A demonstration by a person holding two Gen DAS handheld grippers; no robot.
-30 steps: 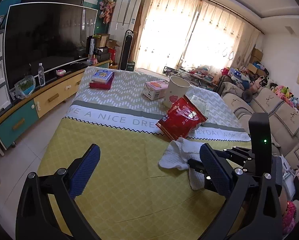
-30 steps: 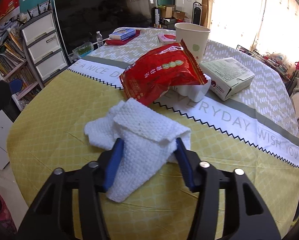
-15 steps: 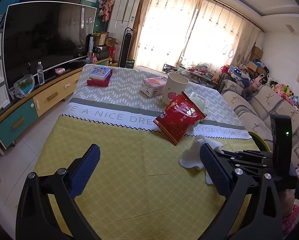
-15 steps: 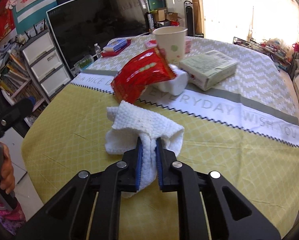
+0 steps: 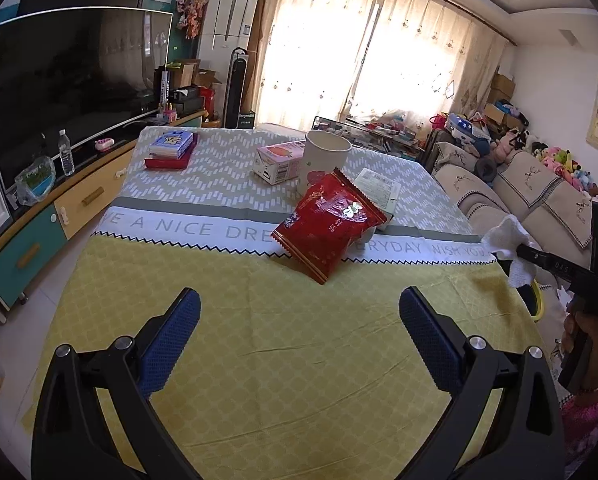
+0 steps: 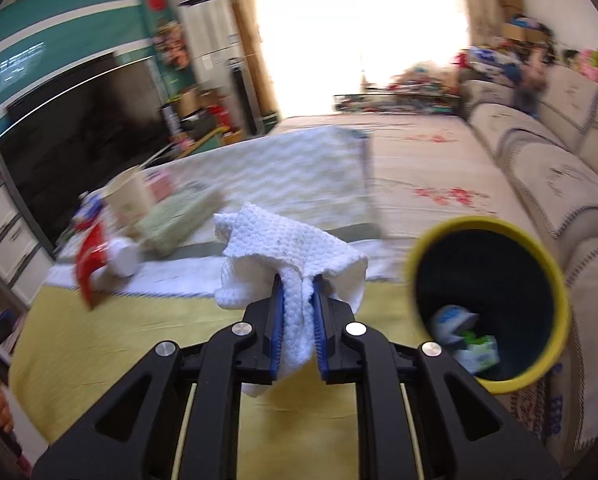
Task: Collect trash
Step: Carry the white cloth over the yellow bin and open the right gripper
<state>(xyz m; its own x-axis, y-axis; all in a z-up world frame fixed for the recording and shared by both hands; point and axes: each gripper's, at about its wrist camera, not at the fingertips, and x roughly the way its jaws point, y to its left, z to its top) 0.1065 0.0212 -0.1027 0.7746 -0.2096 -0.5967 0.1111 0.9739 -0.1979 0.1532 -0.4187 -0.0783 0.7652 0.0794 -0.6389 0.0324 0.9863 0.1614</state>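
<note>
My right gripper (image 6: 297, 284) is shut on a white crumpled paper towel (image 6: 287, 240) and holds it in the air near the table's right edge. To its right stands a yellow-rimmed bin (image 6: 491, 300) with some wrappers at its bottom. In the left wrist view the same towel (image 5: 507, 240) hangs from the right gripper (image 5: 517, 250) past the table's right side. My left gripper (image 5: 299, 300) stands open over the yellow tablecloth (image 5: 259, 340) with nothing between its fingers. A red snack bag (image 5: 329, 226) lies ahead of it.
A paper cup (image 5: 325, 164), a pink carton (image 5: 279, 160), a flat white box (image 5: 379, 188) and stacked books (image 5: 171, 148) sit on the far half of the table. A TV (image 5: 71, 84) and cabinet stand left, a sofa (image 5: 539, 196) right.
The right gripper closed on the towel, lifted it off the table and carried it right toward the bin, rolling as it went. The left gripper shifted slightly and stayed open.
</note>
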